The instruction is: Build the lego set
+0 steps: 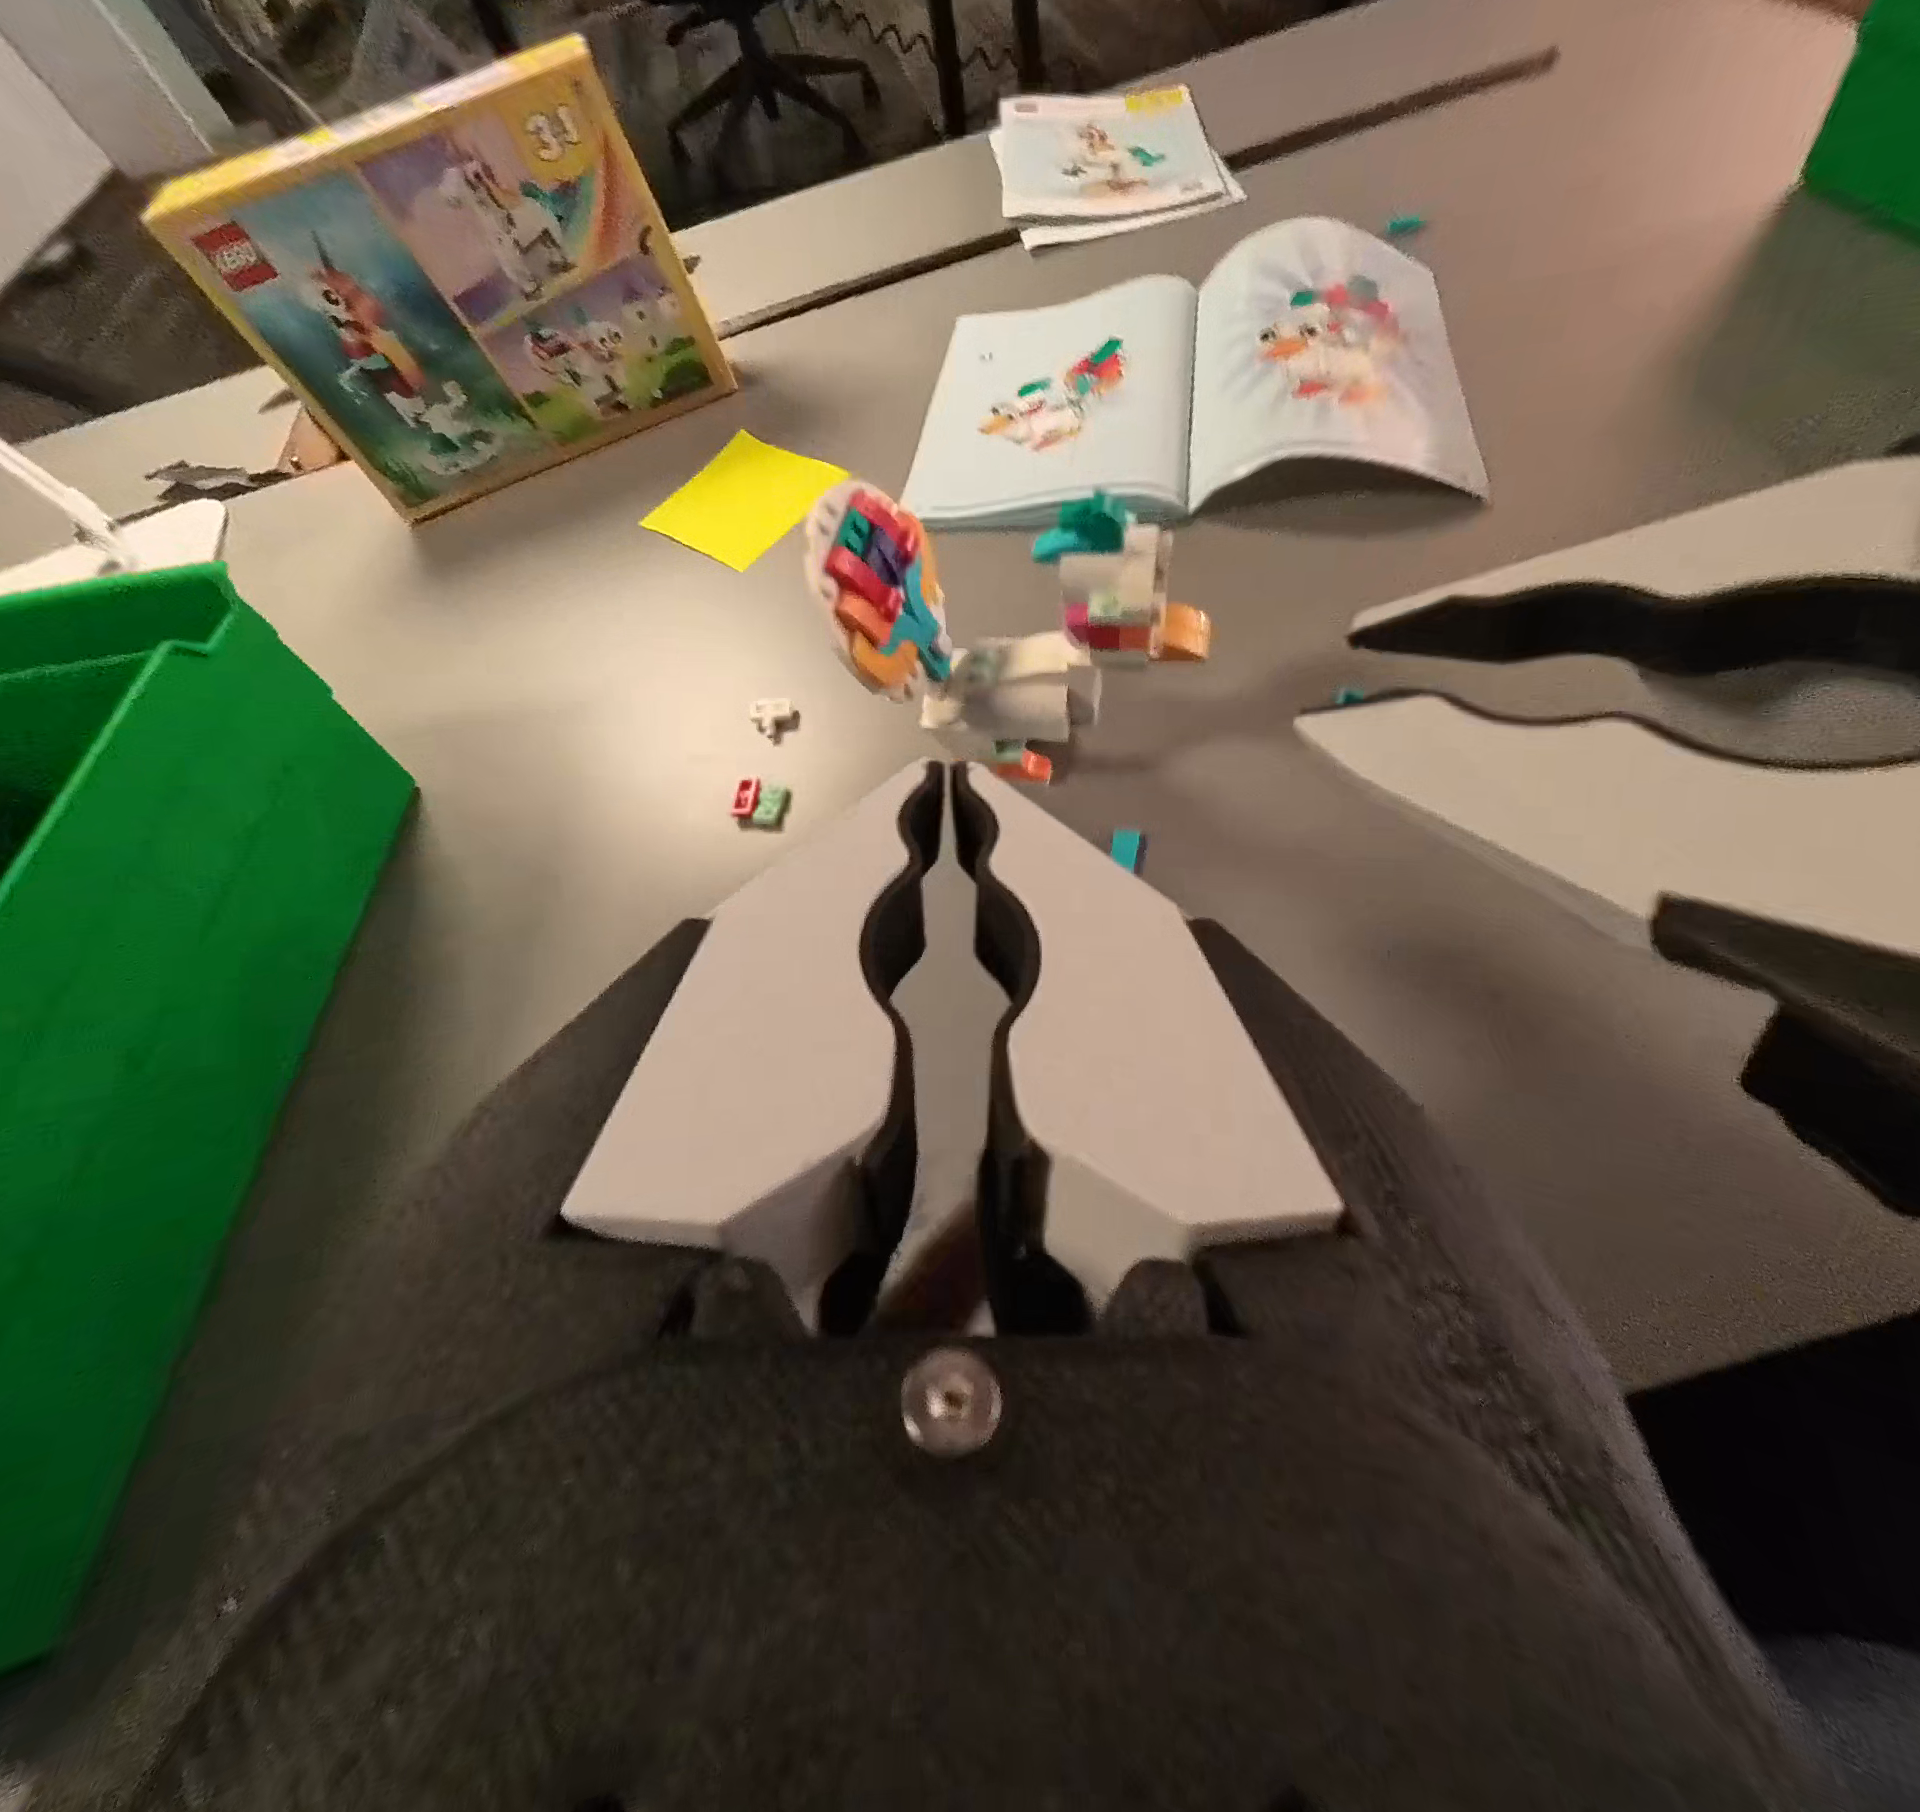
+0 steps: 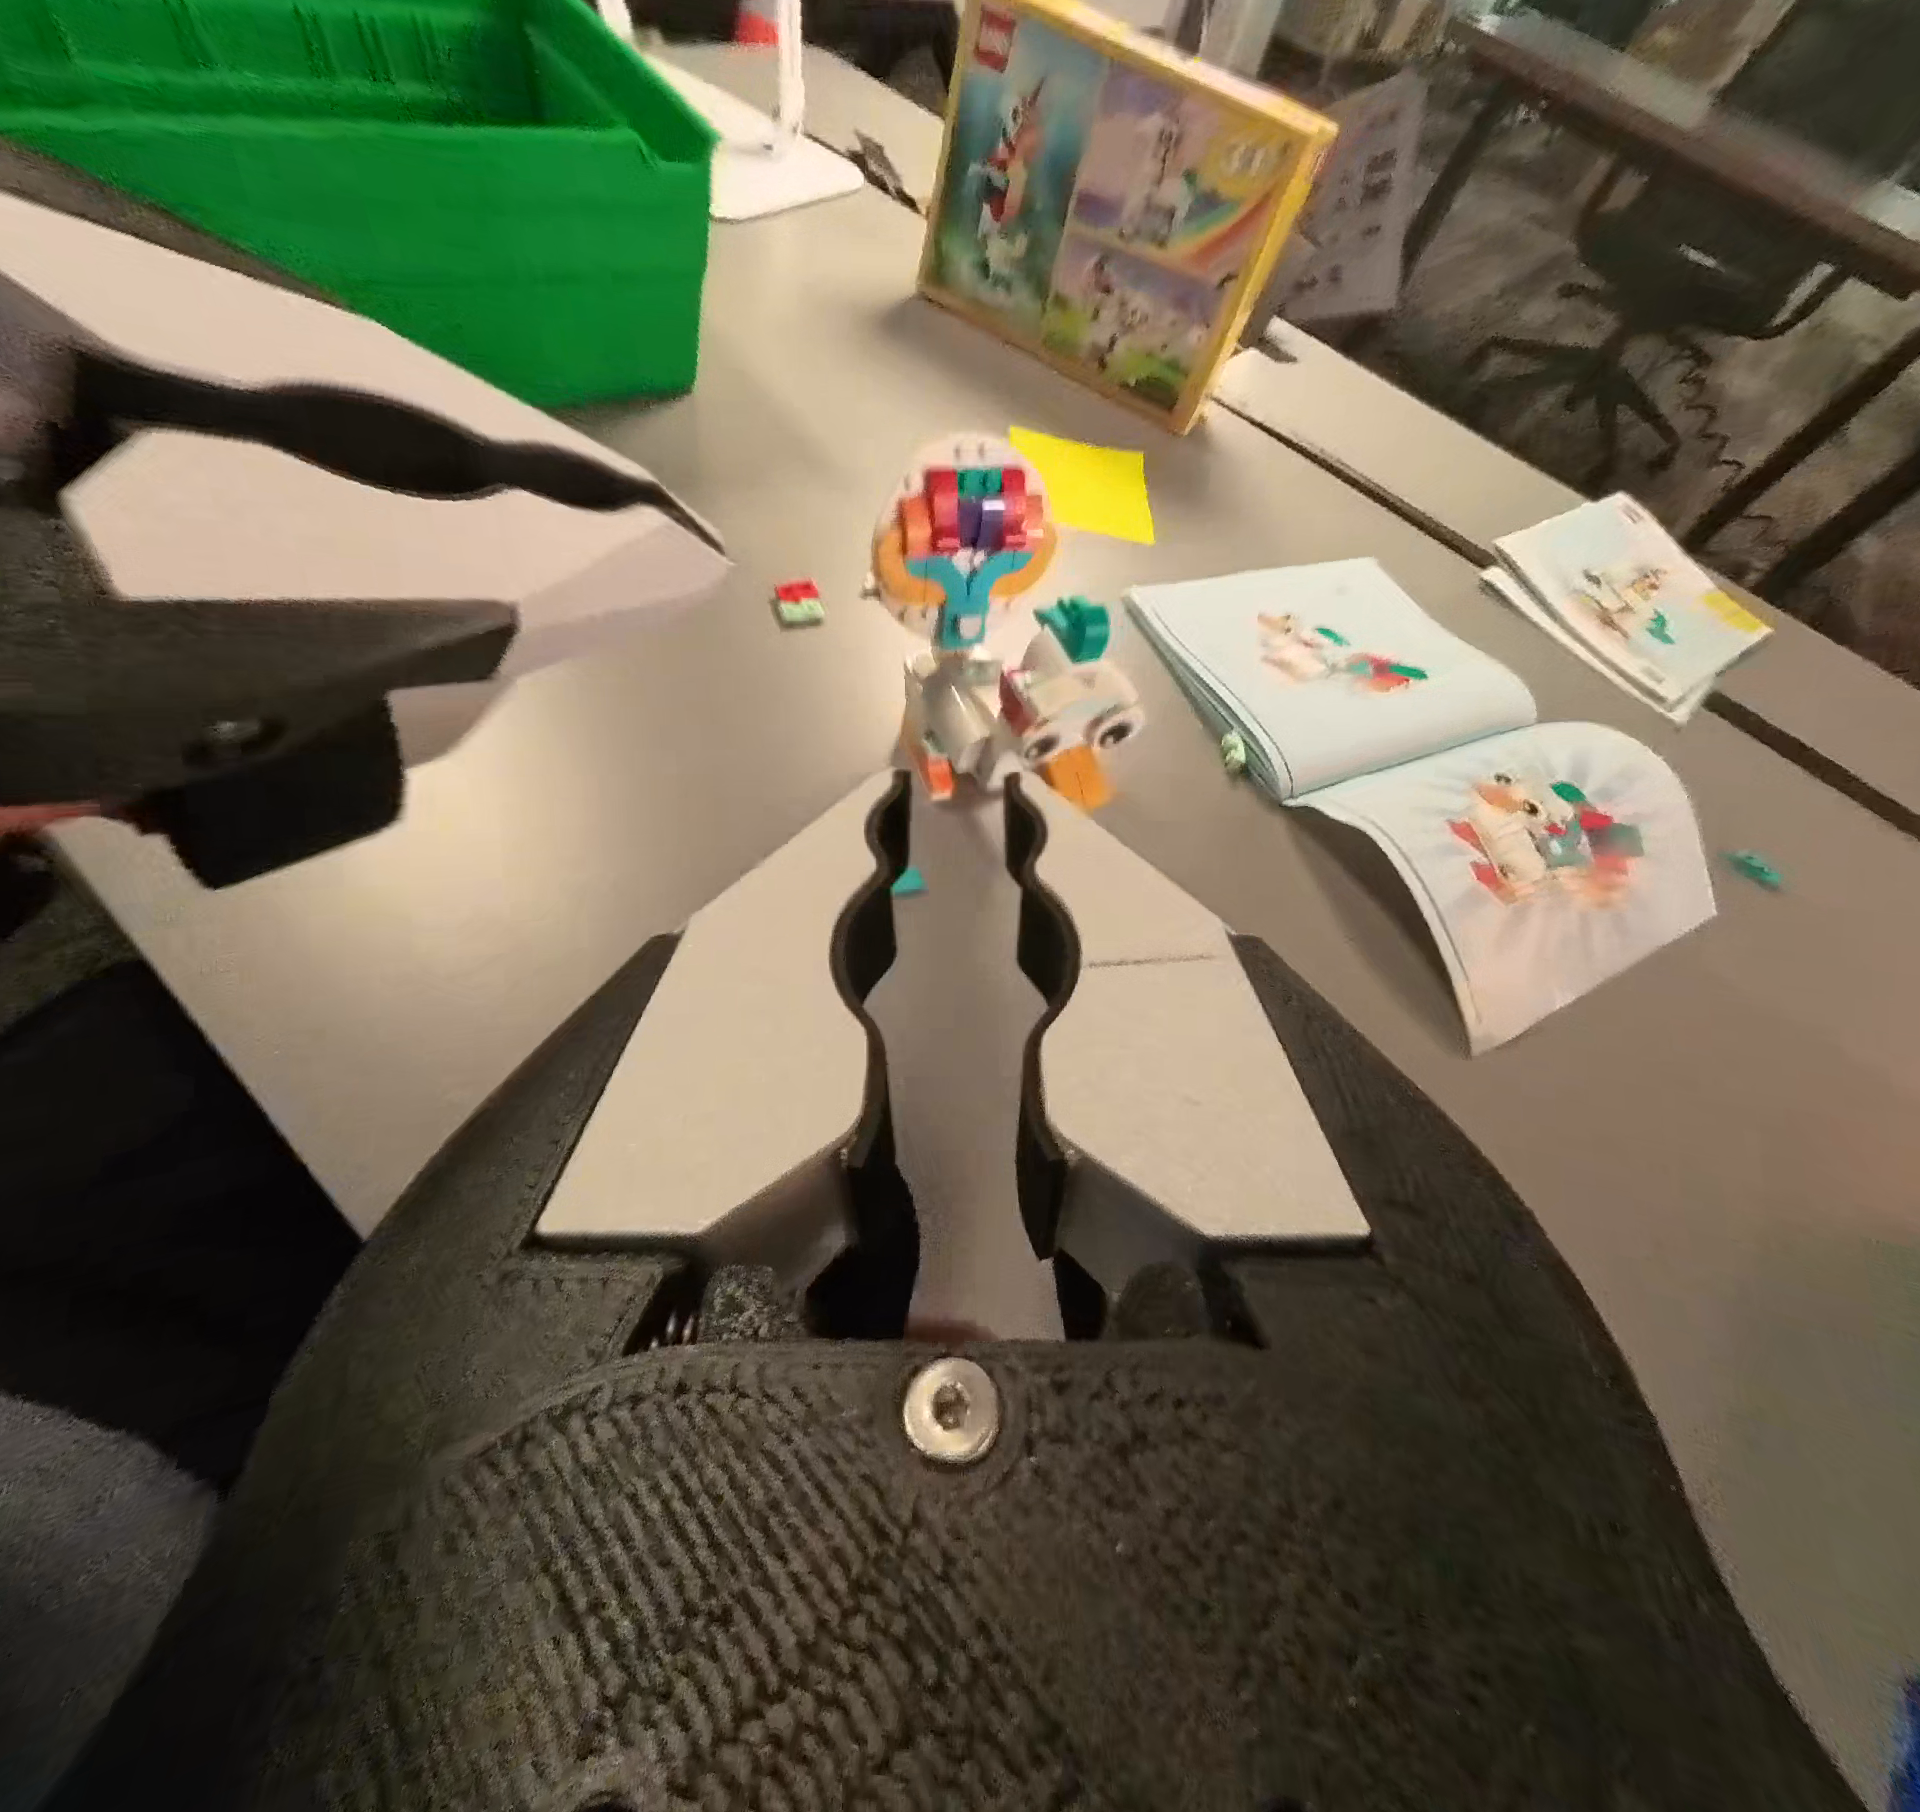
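Note:
A small white lego bird (image 1: 1039, 682) with a round many-coloured fan tail (image 1: 878, 583), teal crest and orange beak stands on the grey table (image 1: 520, 671). My left gripper (image 1: 948, 773) is shut and empty, its tips just short of the bird's feet. In the right wrist view it shows at the left (image 2: 717, 547), apart from the bird (image 2: 987, 702). My right gripper (image 2: 956, 791) is open with a narrow gap, its tips just before the bird and holding nothing. It also shows at the right of the left wrist view (image 1: 1325, 682).
Loose pieces lie near the bird: a red and green pair (image 1: 764, 804), a white piece (image 1: 774, 718), a teal piece (image 1: 1127, 848). An open instruction booklet (image 1: 1195, 391), a yellow note (image 1: 743, 500), the set's box (image 1: 447, 276) and a green bin (image 1: 156, 879) surround them. One gripper's finger ends stand about 7 centimeters off the other's.

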Motion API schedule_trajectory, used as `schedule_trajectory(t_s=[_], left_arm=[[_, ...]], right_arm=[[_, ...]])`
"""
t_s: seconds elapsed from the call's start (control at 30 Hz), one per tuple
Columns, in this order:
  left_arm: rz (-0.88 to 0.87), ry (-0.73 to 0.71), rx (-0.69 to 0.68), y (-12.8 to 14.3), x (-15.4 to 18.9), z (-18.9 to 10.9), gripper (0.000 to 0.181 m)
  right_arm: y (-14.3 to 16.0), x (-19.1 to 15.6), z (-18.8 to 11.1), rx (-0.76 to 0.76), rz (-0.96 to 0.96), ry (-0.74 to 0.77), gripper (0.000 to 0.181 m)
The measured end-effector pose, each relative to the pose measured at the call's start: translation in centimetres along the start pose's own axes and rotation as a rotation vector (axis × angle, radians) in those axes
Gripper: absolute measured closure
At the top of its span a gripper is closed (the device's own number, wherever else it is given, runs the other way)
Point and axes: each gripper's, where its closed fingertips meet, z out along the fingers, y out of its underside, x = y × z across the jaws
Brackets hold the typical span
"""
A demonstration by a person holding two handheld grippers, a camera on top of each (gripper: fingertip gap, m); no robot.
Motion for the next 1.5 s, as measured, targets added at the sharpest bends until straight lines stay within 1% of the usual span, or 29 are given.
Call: schedule_trajectory(t_s=[0.07, 0.1, 0.17, 0.2, 0.27, 0.37, 0.47, 0.53, 0.63, 0.8, 1.0, 1.17, 1.27, 1.5], left_arm=[[-0.028, 0.030, -0.011, -0.7, 0.2, 0.4, 0.170], [-0.047, 0.028, -0.014, -1.0, 0.1, 0.6, 0.168], [-0.058, 0.017, -0.008, -1.5, -0.1, 0.9, 0.162], [-0.059, 0.013, -0.002, -1.6, -0.3, 1.1, 0.155], [-0.082, 0.017, 0.003, -1.5, -0.6, 1.5, 0.144], [-0.143, 0.059, 0.019, -1.2, -0.9, 2.1, 0.126], [-0.171, 0.109, 0.020, -0.6, -0.6, 2.5, 0.116], [-0.151, 0.154, 0.010, -0.2, 0.0, 2.7, 0.102], [-0.113, 0.158, -0.006, 0.6, 0.3, 3.1, 0.091], [-0.112, 0.151, -0.031, 1.5, 0.2, 3.5, 0.087], [-0.028, 0.128, -0.012, 1.7, 0.1, 3.3, 0.081], [-0.034, 0.114, -0.033, 2.2, -0.2, 3.4, 0.078], [-0.038, 0.087, -0.040, 2.3, -0.8, 3.5, 0.073], [-0.028, 0.034, -0.003, 2.0, -2.0, 3.3, 0.073]], right_arm=[[-1.1, -0.4, 0.2, 0.016, 0.035, -0.068, 0.159], [-1.3, -0.6, 0.3, 0.011, 0.057, -0.105, 0.157], [-1.4, -0.7, 0.8, -0.012, 0.104, -0.156, 0.155], [-1.3, -0.6, 1.0, -0.020, 0.125, -0.175, 0.149], [-1.2, 0.1, 1.5, -0.002, 0.162, -0.164, 0.142], [-1.2, 0.9, 1.8, 0.039, 0.139, -0.132, 0.140], [-0.2, 0.6, 2.3, 0.002, 0.112, -0.137, 0.134], [0.7, 0.3, 2.7, -0.041, 0.109, -0.145, 0.134], [1.8, -0.4, 3.1, -0.089, 0.103, -0.166, 0.132], [2.2, -1.0, 3.0, -0.115, 0.062, -0.171, 0.128], [2.7, -1.5, 2.6, -0.132, 0.060, -0.216, 0.128], [2.8, -0.8, 2.5, -0.142, 0.032, -0.183, 0.127], [2.8, -0.8, 2.5, -0.147, 0.006, -0.173, 0.125], [2.6, -1.0, 2.5, -0.138, -0.018, -0.177, 0.122]])
